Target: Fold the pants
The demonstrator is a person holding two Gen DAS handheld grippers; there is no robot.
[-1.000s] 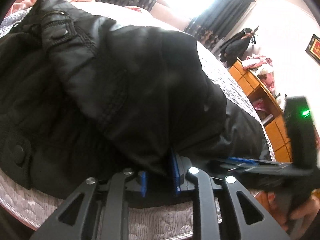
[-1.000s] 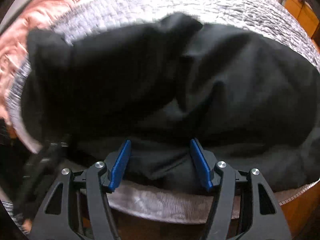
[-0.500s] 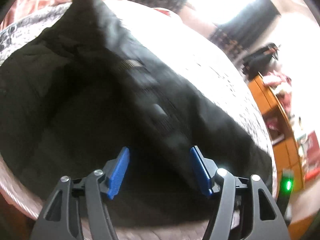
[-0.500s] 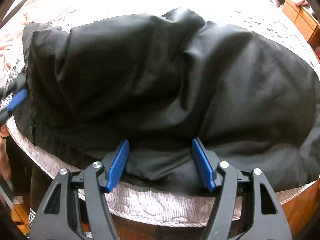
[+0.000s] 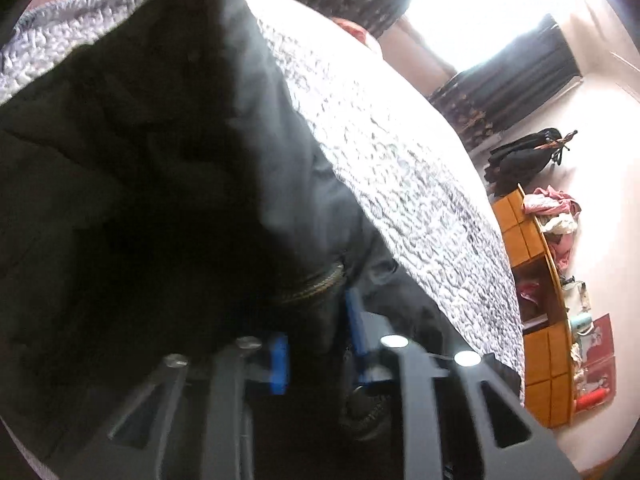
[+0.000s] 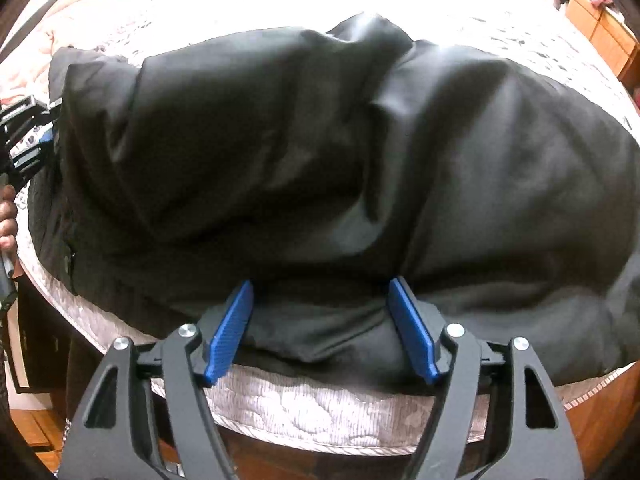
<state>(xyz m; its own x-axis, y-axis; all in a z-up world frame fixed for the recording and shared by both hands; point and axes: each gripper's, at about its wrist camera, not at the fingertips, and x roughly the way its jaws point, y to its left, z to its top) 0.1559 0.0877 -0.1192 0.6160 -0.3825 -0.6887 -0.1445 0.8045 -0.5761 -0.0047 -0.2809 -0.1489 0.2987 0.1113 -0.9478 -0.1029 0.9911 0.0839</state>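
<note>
Black pants point(image 6: 320, 140) lie bunched and folded over on the grey quilted bed point(image 6: 300, 412). My right gripper point(image 6: 320, 284) stands at the near bed edge. Its jaws are opening wide, with a loose fold of the pants between the blue pads point(image 6: 228, 332). In the left wrist view the pants point(image 5: 160, 160) fill the left half. My left gripper point(image 5: 316, 320) is closing, its pads pinching the black fabric just below the zipper point(image 5: 316, 280). In the right wrist view the left gripper point(image 6: 36, 140) shows at the pants' left end, held by a hand point(image 6: 8, 216).
A pink blanket point(image 6: 80, 8) lies at the far left of the bed. Beyond the bed stand an orange wooden shelf unit point(image 5: 536, 320) with heaped clothes, a black bag point(image 5: 520, 156) on the wall, and dark curtains point(image 5: 520, 60) by a bright window. The wooden bed frame point(image 6: 600, 408) shows below.
My left gripper let go, swung along the pants with its jaws wide, then closed on fabric by the zipper. The folded pants settled flat. My right gripper stayed put, its jaws slightly wider.
</note>
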